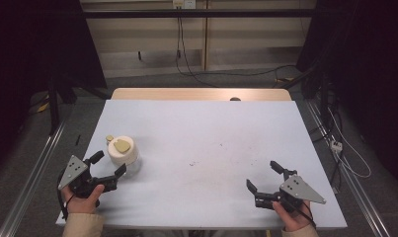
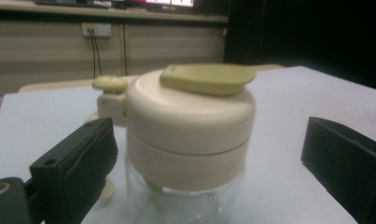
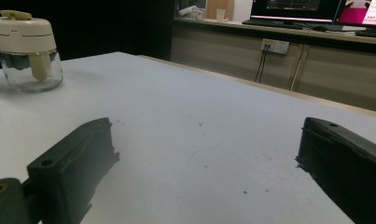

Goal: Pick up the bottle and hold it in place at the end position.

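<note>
A small clear glass jar with a cream lid and a yellow-green flip tab stands on the left part of the white table. My left gripper is open just in front of the jar, one jaw on each side of it and not touching. Up close in the left gripper view, the jar stands between the two black jaws with gaps on both sides. My right gripper is open near the table's front right with nothing between its jaws. In the right gripper view the jar stands far off at upper left.
The white table top has faint dark specks near its middle. A wooden strip runs along its far edge. Cables lie on the floor behind. Metal rails flank both sides of the table.
</note>
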A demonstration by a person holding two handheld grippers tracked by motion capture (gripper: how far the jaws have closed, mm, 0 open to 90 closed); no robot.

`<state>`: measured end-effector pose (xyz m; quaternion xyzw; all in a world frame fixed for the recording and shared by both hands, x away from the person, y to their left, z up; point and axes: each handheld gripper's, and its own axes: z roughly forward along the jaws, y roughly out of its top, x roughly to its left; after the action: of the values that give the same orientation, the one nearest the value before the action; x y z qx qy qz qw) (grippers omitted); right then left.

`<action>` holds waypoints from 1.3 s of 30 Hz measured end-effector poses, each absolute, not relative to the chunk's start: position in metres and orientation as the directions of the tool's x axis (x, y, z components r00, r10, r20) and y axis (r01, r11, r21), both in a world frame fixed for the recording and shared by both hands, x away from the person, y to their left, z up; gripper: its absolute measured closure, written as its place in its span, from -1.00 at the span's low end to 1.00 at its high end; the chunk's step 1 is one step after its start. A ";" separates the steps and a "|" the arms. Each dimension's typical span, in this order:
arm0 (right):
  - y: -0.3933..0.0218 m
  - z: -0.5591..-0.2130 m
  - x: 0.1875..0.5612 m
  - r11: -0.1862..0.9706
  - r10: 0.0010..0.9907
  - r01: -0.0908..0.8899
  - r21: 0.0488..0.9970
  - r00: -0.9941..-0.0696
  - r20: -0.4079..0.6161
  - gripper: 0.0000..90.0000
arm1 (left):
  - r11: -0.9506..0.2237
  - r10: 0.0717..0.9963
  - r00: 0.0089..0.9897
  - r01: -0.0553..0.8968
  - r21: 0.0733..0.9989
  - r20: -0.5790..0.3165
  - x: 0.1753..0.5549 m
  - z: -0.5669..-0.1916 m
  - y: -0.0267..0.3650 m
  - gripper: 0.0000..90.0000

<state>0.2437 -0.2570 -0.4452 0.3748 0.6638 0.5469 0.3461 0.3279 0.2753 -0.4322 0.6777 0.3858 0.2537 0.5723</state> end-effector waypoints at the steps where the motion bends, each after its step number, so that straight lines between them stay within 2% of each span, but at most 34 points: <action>1: -0.257 -0.445 0.244 0.122 0.876 0.117 0.986 -0.479 -0.052 -0.93 | -0.048 0.813 0.574 0.241 0.969 -0.102 0.330 -0.434 0.275 -0.93; 15: -0.256 -0.445 0.244 0.129 0.870 0.112 0.985 -0.490 -0.058 -0.93 | -0.090 0.816 0.568 0.307 0.947 -0.106 0.346 -0.445 0.268 -0.93; 28: -0.256 -0.446 0.244 0.129 0.869 0.113 0.985 -0.491 -0.058 -0.92 | -0.135 0.812 0.580 0.303 0.943 -0.069 0.359 -0.450 0.262 -0.92; 39: -0.256 -0.445 0.244 0.128 0.867 0.110 0.986 -0.495 -0.057 -0.91 | -0.118 0.809 0.582 0.300 0.947 -0.084 0.369 -0.454 0.255 -0.94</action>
<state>0.2438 -0.2561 -0.4453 0.3660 0.6674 0.5496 0.3442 0.3694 0.2553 -0.4535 0.7089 0.3911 0.2372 0.5369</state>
